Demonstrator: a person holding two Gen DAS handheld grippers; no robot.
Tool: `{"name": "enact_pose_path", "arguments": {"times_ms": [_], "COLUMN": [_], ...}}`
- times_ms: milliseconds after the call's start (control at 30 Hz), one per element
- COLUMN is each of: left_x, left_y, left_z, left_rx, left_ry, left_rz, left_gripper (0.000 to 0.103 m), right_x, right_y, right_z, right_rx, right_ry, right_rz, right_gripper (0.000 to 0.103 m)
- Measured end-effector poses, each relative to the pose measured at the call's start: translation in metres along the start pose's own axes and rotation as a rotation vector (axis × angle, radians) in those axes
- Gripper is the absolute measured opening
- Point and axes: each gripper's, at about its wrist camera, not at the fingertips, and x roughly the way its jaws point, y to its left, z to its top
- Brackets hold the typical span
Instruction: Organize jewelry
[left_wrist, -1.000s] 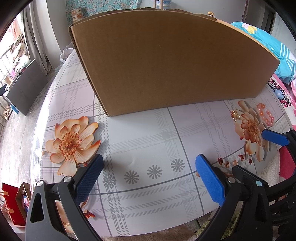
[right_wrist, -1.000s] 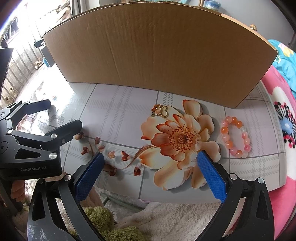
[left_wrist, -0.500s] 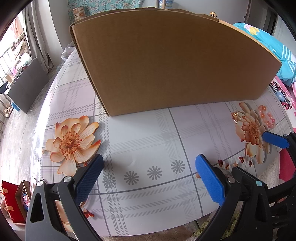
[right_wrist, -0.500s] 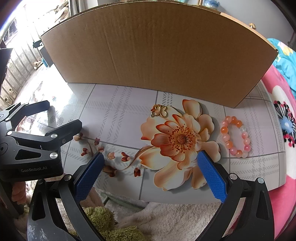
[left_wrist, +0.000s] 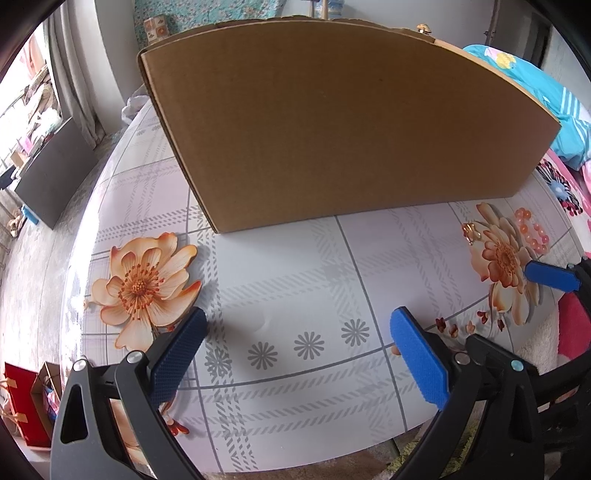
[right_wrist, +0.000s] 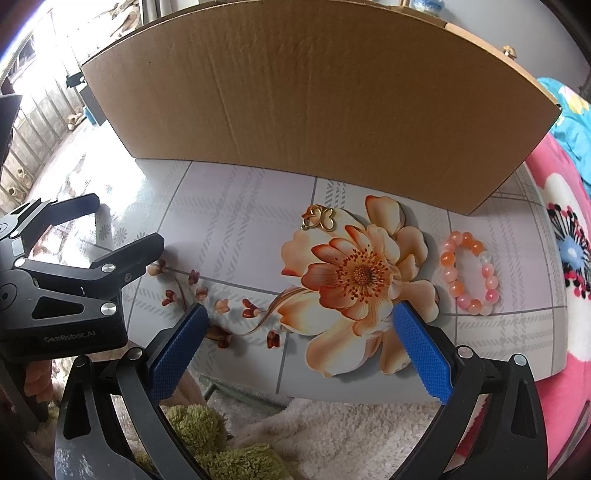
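A pink and orange bead bracelet (right_wrist: 470, 272) lies on the table at the right, beside a printed flower. A small gold butterfly-shaped brooch (right_wrist: 318, 218) lies just left of the flower's top, in front of the cardboard box (right_wrist: 314, 103). Both also show far right in the left wrist view, the bracelet (left_wrist: 532, 230) and the brooch (left_wrist: 472, 232). My right gripper (right_wrist: 299, 343) is open and empty over the table's near edge, short of the jewelry. My left gripper (left_wrist: 295, 350) is open and empty over the table's middle front.
The big cardboard box (left_wrist: 340, 129) stands across the back of the glossy floral table (left_wrist: 295, 280). A fluffy rug (right_wrist: 332, 435) lies below the near edge. A pink blanket (right_wrist: 561, 295) is at the right. The left gripper's body (right_wrist: 66, 288) sits at the left of the right wrist view.
The left gripper has drifted slightly, so the box and jewelry sit a little lower and nearer in its view. The right gripper has barely moved. Both stay open.
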Motion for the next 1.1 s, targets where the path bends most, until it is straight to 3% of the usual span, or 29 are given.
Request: {"name": "enact_pose_path", "arguments": {"times_ms": [267,433,600,833,967,1100], "left_x": [-0.002,-0.022,-0.021,-0.002,0.004,0.01], "left_y": [0.003,-0.013,-0.041,-0.077,-0.087,-0.094], "left_z": [-0.003,0.006,0.022,0.035,0.034,0.038], "left_rx": [0.053,0.15,0.261,0.287,0.314,0.363], "left_ry": [-0.055,-0.191,-0.194,-0.104,-0.08,-0.066], "left_rz": [-0.031,-0.138,-0.258,-0.345,-0.332,-0.301], "left_gripper": [0.098,0.098,0.081,0.052,0.037,0.03], "right_x": [-0.041,-0.049,-0.05,-0.04,-0.035,-0.033], "right_y": [-0.023,-0.039,-0.056,-0.074,-0.077,-0.081], "right_z": [-0.009,-0.019,-0.025,-0.031,-0.036,-0.038], "right_rx": [0.029,0.057,0.102,0.182,0.196,0.195], "right_ry": [-0.171,-0.193,-0.202,-0.189,-0.174,-0.174], "right_rz": [-0.064,-0.019,0.007,0.011,0.021,0.039], "right_gripper": [0.096,0.088,0.077,0.069,0.065,0.063]}}
